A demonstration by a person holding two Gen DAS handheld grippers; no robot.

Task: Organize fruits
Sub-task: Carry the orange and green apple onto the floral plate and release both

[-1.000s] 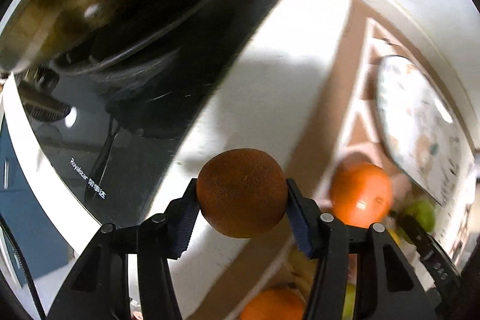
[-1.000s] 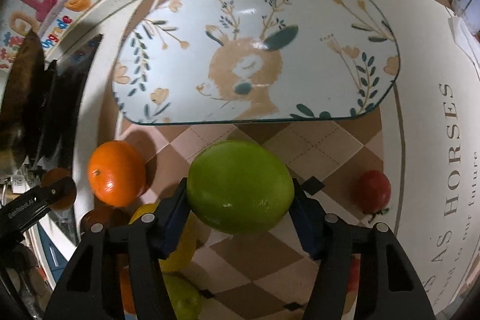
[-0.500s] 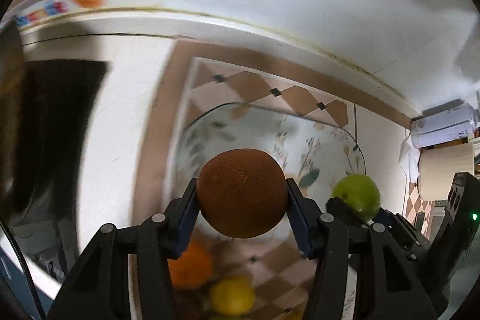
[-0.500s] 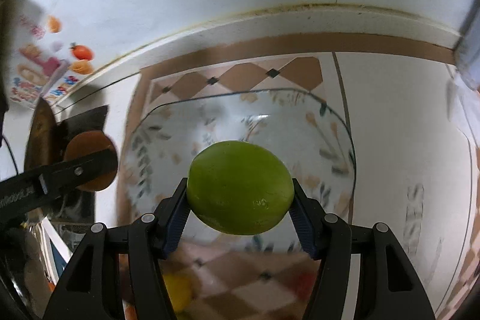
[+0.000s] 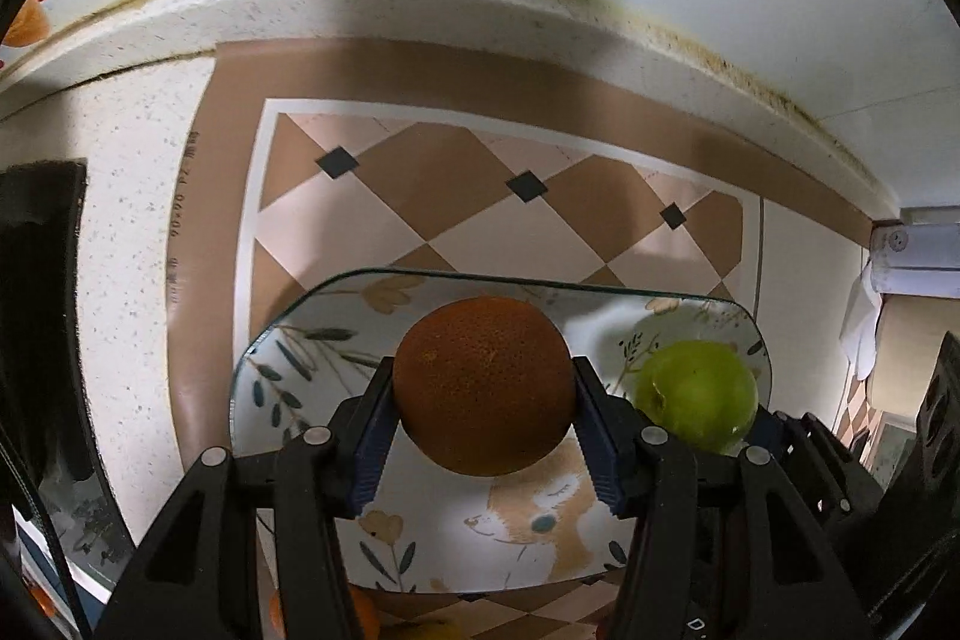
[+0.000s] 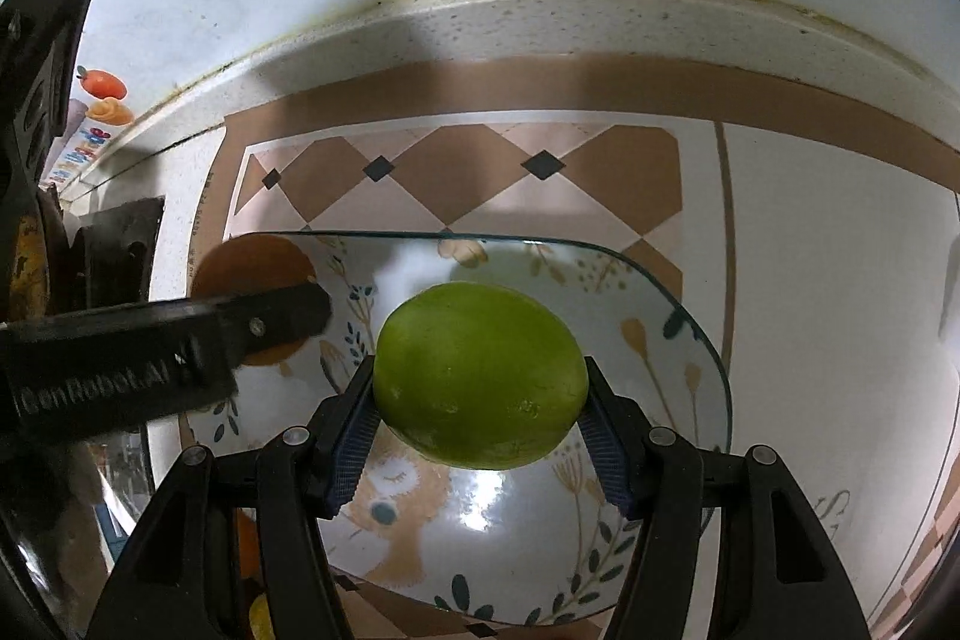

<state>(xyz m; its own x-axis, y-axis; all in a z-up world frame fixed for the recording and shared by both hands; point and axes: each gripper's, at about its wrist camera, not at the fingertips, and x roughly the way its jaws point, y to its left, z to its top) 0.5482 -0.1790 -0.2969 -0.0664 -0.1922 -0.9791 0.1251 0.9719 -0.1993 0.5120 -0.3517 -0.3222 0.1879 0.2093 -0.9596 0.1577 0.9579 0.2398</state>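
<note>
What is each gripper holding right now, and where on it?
Left gripper clamps the brown-orange fruit across its sides; right gripper clamps the green fruit likewise.

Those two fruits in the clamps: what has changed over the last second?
Both were carried across. The left gripper brought its brown-orange fruit from above the black stovetop to above the deer-patterned glass tray. The right gripper took its green fruit from the checkered mat to over the same tray. Nothing was released: both grips are unchanged, and the tray stayed put.
</note>
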